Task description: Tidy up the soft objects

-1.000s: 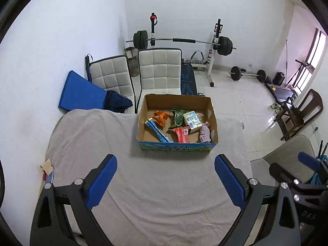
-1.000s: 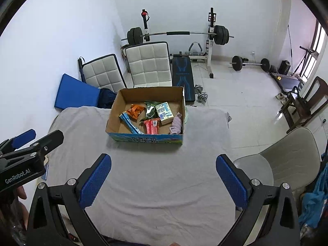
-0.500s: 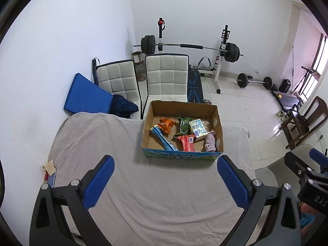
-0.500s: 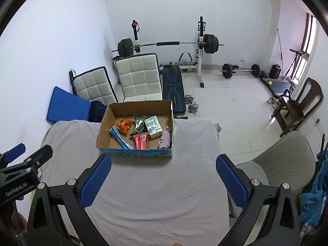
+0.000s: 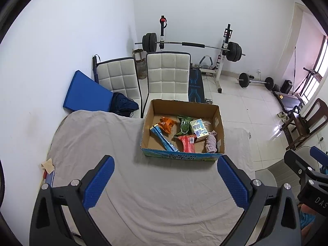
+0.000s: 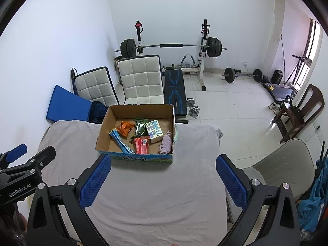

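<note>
Both grippers have pulled back and risen since a second ago, so the cardboard box now sits farther ahead in each view and more of the room shows behind it. The left gripper hangs over the bench, which is draped in a grey cloth; its blue-padded fingers are spread wide with nothing between them. The right gripper hangs the same way, its fingers wide apart and empty. Each gripper shows at the edge of the other's view, so they are side by side and apart.

The box stands open on the far part of the bench, near its back edge. Inside lie the soft things: an orange packet toward the back left, a long blue packet lying diagonally along the left, a green pouch in the middle, a red packet toward the front, a pale carton tilted beside the green pouch, and a pink cloth bunched against the right wall.

Behind the bench stand two white padded chairs, a blue mat leaning by the wall, and a barbell rack. A beige chair is at the bench's right.
</note>
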### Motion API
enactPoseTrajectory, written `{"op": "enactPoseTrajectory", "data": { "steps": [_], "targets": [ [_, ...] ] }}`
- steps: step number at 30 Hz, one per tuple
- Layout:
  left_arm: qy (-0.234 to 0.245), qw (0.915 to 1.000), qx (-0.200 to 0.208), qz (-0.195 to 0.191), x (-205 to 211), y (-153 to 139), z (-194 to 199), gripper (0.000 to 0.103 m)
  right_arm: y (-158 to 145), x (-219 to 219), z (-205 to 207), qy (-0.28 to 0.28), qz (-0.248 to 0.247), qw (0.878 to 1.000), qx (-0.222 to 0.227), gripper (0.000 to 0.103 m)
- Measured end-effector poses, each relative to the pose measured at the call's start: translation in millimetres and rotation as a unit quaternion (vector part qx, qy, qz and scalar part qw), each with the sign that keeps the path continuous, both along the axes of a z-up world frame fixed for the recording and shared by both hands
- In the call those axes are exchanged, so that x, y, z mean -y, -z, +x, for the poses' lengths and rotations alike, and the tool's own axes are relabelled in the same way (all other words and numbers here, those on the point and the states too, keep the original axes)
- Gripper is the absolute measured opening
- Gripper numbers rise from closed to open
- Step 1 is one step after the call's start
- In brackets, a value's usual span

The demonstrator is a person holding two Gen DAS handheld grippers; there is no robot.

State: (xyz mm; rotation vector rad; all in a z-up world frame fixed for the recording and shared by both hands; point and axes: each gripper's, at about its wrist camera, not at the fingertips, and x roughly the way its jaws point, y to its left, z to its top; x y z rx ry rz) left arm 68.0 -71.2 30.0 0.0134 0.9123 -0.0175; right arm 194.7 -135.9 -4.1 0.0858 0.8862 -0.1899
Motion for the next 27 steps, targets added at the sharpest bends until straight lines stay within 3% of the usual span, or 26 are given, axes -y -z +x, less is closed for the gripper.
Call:
{"op": "enactPoseTrajectory", "data": {
  "steps": [27],
  "targets": [
    [-0.003,0.9999,-0.015,0.004,1,15,12,0.103,23,3,17,-0.006,-0.002,1.000,-0.008,0.103]
  ]
}}
